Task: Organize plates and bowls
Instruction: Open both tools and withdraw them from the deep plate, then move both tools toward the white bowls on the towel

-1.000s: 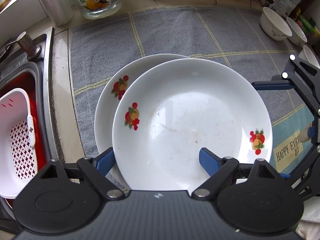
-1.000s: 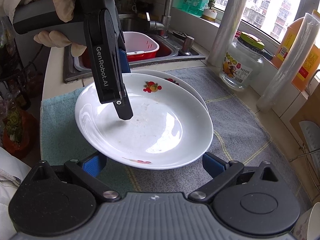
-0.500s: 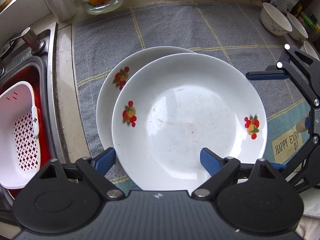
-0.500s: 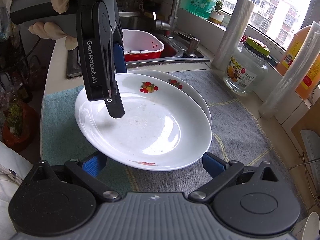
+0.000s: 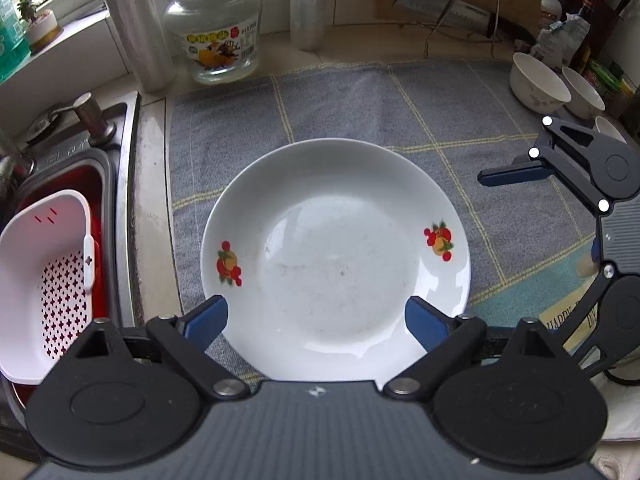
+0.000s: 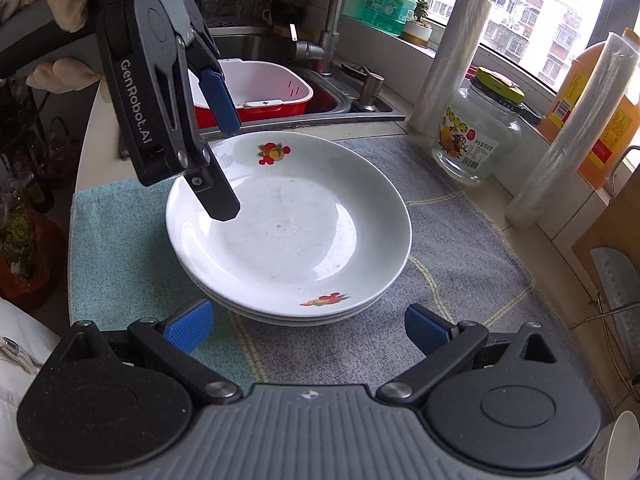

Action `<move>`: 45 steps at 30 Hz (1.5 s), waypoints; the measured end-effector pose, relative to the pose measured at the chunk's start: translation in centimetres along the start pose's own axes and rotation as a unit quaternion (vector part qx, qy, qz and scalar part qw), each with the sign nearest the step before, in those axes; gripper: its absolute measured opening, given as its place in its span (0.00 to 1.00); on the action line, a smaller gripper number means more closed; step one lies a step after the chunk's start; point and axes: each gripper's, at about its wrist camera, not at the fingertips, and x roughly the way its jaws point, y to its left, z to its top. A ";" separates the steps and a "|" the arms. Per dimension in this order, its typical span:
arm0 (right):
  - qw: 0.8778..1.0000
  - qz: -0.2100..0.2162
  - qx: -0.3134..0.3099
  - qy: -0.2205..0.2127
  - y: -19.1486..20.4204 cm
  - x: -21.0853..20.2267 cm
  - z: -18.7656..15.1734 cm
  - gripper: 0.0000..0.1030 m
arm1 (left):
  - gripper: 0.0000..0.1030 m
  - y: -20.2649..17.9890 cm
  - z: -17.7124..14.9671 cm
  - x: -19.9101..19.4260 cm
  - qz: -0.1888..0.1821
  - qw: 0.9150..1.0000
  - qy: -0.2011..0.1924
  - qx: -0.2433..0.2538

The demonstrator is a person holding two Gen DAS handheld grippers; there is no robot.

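Note:
A white plate with red fruit prints [image 5: 336, 248] lies stacked squarely on another plate on the grey towel; the stack also shows in the right wrist view [image 6: 288, 224]. My left gripper [image 5: 316, 316] is open and hovers above the plate's near rim; it also shows in the right wrist view [image 6: 228, 168], raised over the stack's left side. My right gripper [image 6: 306, 328] is open and empty just short of the stack; it also shows at the right edge of the left wrist view [image 5: 532, 240]. Several white bowls [image 5: 538, 84] stand at the far right.
The grey checked towel [image 5: 360, 104] covers the counter. A sink with a white colander in a red basin [image 5: 48, 276] lies to the left. A glass jar [image 5: 214, 36], plastic rolls [image 5: 132, 20], a knife rack [image 5: 460, 12] and bottles line the back.
The top plate slid left and now sits squarely on the lower plate, hiding it. Both grippers have backed away and risen, and both stay open.

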 end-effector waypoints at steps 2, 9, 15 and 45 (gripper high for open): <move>1.000 -0.007 0.018 0.000 -0.5 0.0 -0.2 1.00 | 0.92 -0.9 -0.3 -0.4 0.012 0.999 -0.034 0.016; 0.994 -0.066 0.086 0.005 -2.8 -0.6 -1.7 1.00 | 0.97 -2.8 -0.3 -1.6 0.009 0.991 -0.131 -0.005; 0.979 -0.136 0.154 0.004 -4.7 -2.3 -3.8 1.00 | 0.97 -4.3 0.9 -1.9 0.006 0.982 -0.189 -0.031; 0.929 -0.260 0.263 0.021 -13.0 -19.8 -25.9 1.00 | 0.98 -29.5 6.5 5.5 -0.127 0.962 -0.187 0.152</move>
